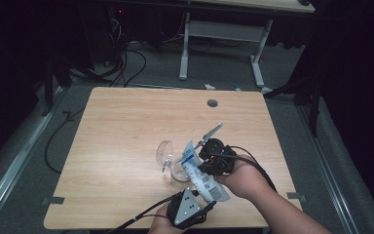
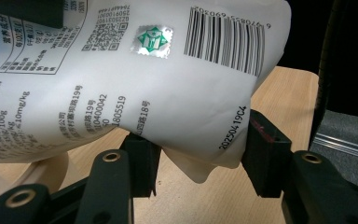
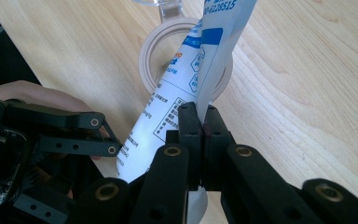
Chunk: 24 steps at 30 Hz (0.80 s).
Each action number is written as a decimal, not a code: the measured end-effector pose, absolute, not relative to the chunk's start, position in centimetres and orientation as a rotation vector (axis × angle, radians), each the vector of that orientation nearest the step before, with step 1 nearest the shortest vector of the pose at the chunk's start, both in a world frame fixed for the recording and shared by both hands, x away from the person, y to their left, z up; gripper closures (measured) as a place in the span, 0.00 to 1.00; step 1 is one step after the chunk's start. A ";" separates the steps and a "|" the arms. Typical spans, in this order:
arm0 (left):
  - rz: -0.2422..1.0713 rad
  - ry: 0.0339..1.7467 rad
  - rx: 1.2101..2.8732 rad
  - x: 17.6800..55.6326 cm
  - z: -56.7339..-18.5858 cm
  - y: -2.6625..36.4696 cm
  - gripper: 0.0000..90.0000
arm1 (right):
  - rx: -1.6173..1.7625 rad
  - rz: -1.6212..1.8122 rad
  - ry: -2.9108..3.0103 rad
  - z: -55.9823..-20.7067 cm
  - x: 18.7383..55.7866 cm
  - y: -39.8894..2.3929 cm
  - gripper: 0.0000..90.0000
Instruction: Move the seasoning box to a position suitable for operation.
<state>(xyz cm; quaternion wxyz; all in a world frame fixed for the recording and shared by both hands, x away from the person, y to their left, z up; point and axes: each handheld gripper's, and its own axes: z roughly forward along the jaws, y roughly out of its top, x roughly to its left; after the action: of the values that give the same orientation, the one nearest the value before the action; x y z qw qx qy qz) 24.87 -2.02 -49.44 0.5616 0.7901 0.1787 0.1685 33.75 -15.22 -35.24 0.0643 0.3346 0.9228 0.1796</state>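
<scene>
On the wooden table (image 1: 126, 131), my right gripper (image 3: 199, 122) pinches the bag (image 1: 202, 178) (shut tight); my left gripper (image 2: 198, 161) holds its bottom. I should tip slowly over the jar (image 3: 149, 51).

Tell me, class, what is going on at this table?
A person holds a white printed plastic pouch with two hand-held claws. The right claw is shut on the pouch's flat edge. The left claw brackets its lower corner. The pouch tilts toward a clear lidded jar on the wooden table, its lid swung open.
</scene>
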 end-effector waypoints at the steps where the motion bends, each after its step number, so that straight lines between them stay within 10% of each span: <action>1: 0.397 0.424 1.860 24.9 -49.4 -2.0 0.58 | 1.025 0.544 2.784 -35.2 33.8 -15.2 0.99; 24: 0.398 0.422 1.853 24.7 -49.3 -2.1 0.58 | 0.979 0.521 2.820 -35.0 34.0 -15.0 0.99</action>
<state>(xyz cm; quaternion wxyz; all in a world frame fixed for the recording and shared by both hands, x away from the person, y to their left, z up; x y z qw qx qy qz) 24.72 -2.14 -49.30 0.5646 0.7877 0.1792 0.1694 34.03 -14.95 -35.05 0.0556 0.3224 0.9292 0.1718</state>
